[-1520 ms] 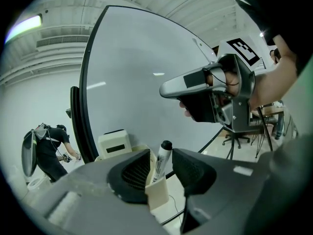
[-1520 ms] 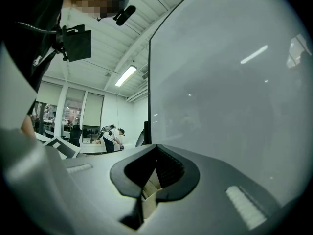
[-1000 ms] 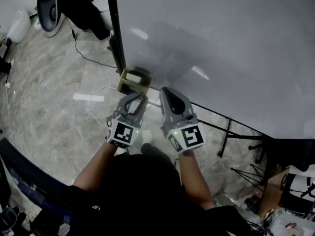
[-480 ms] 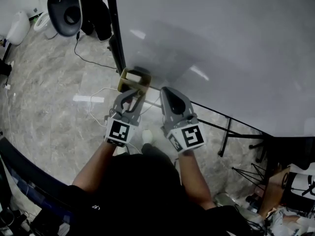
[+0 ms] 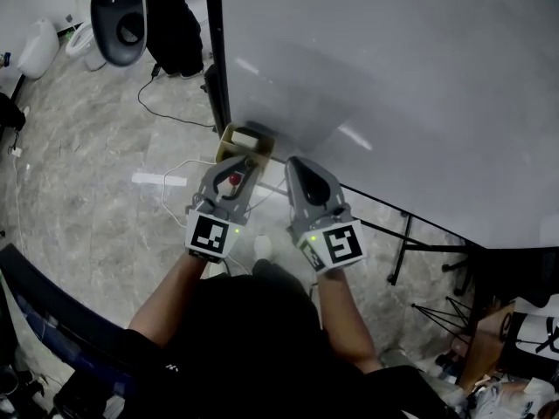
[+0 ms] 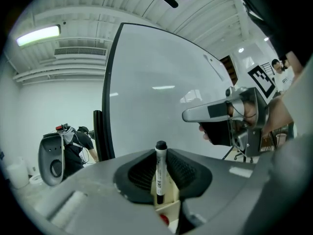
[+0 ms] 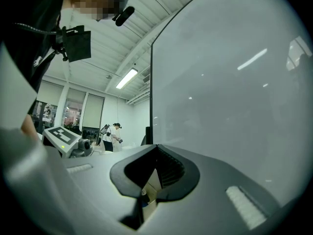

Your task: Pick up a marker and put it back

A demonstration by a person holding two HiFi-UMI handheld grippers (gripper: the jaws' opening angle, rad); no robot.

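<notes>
A white marker (image 6: 159, 177) with a black cap stands upright between the jaws of my left gripper (image 6: 160, 155), which is shut on its barrel. In the head view the left gripper (image 5: 236, 166) hovers just in front of the tan marker holder (image 5: 247, 138) at the lower left corner of the whiteboard (image 5: 393, 77). A red cap (image 5: 233, 179) shows between the left fingers, and red (image 6: 165, 219) also shows low in the holder (image 6: 166, 207). My right gripper (image 5: 299, 166) is level beside the left one, its tips together and empty, with the holder (image 7: 152, 182) below it.
The whiteboard's black frame post (image 5: 214, 51) rises just left of the holder, and its stand legs (image 5: 410, 234) spread at the right. A cable (image 5: 170, 177) lies on the marble floor. A person in black (image 5: 175, 24) with a grey device (image 5: 118, 20) stands at the far left.
My left gripper has risen a little from the holder with the marker in it, and the red cap now shows between its fingers. The right gripper has stayed put.
</notes>
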